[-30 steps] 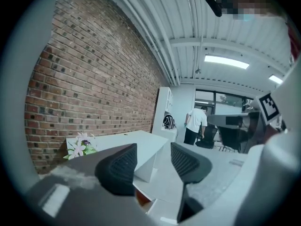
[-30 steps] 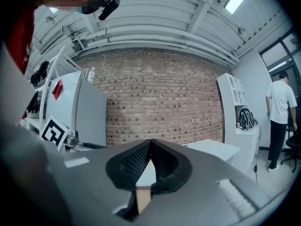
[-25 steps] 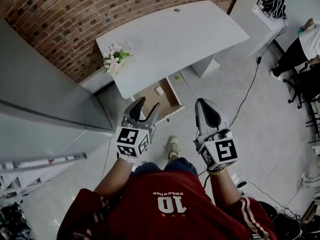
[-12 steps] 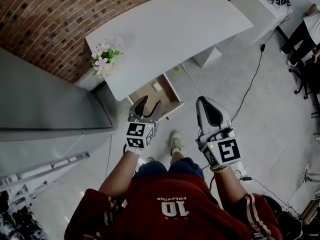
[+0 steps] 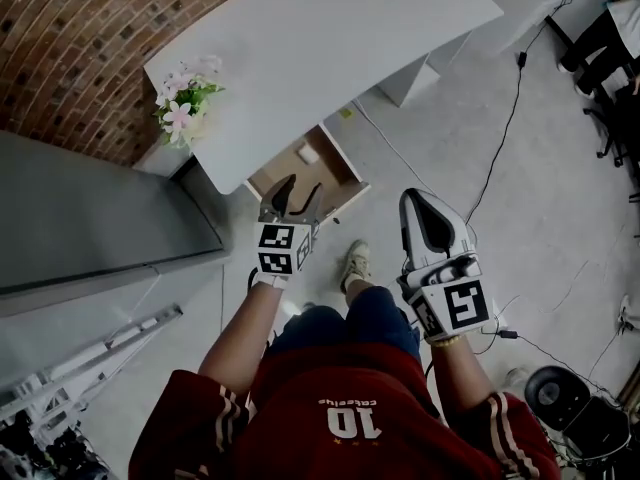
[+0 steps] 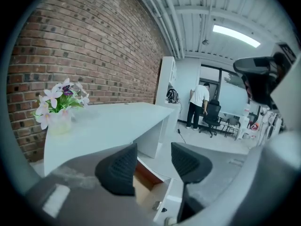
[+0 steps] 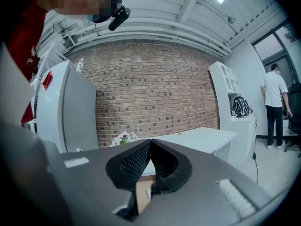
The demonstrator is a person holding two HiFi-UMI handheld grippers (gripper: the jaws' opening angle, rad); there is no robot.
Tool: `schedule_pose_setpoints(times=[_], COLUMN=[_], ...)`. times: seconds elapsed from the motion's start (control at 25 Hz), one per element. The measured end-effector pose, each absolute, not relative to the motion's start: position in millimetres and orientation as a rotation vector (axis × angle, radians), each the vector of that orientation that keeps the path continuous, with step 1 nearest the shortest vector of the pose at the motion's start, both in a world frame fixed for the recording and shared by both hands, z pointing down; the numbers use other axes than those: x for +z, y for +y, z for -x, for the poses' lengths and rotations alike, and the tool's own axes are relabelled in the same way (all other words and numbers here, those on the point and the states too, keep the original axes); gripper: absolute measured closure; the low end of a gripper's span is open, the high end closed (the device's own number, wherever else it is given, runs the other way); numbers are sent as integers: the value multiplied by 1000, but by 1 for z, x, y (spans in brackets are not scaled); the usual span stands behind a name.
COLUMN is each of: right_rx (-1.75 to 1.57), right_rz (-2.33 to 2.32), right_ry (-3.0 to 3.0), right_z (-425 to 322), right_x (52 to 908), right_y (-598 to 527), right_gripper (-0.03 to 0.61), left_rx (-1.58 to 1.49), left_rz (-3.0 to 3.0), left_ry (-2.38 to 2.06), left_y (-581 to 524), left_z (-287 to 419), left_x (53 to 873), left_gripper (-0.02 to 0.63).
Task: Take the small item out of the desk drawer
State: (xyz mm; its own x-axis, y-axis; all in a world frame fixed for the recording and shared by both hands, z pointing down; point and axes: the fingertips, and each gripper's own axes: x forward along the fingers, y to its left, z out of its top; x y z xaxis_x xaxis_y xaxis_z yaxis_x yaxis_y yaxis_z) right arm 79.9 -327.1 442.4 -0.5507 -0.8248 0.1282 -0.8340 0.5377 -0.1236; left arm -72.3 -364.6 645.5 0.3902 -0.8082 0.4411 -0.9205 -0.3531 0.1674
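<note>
Drawer [image 5: 338, 165] stood open under worktop [image 5: 320, 48], small white item [image 5: 309, 154] inside.
L tool [image 5: 302, 188] hovered over drawer front, jaws wide, nothing btwn; R tool [image 5: 418, 200] beside it over floor, jaws together, empty.

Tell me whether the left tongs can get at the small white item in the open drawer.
Probably yes. The drawer stands pulled out, the small white item lies uncovered in it, and the left tongs hover open and empty near its front edge. Nothing shows between them.
</note>
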Motion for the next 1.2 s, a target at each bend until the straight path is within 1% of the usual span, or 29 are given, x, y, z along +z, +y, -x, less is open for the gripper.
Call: schedule_pose_setpoints(times=[0.28, 0.48, 0.96, 1.2], right_rx=[268, 229, 214, 218], right_rz=[-1481, -1451, -1399, -1387], right_ry=[-2738, -2714, -2742, -2754], right_z=[-70, -70, -59, -67], right_x=[479, 514, 583, 614], right_y=[-335, -342, -374, -382], right_gripper=[575, 575, 575, 575], left_rx=[366, 387, 412, 408], left_rz=[-2222, -2145, -2063, -2000], left_ry=[-1491, -1497, -1510, -1512], left_y=[-391, -411, -454, -470], left_z=[79, 88, 99, 98], left_x=[700, 752, 853, 897], left_gripper=[376, 353, 352, 351])
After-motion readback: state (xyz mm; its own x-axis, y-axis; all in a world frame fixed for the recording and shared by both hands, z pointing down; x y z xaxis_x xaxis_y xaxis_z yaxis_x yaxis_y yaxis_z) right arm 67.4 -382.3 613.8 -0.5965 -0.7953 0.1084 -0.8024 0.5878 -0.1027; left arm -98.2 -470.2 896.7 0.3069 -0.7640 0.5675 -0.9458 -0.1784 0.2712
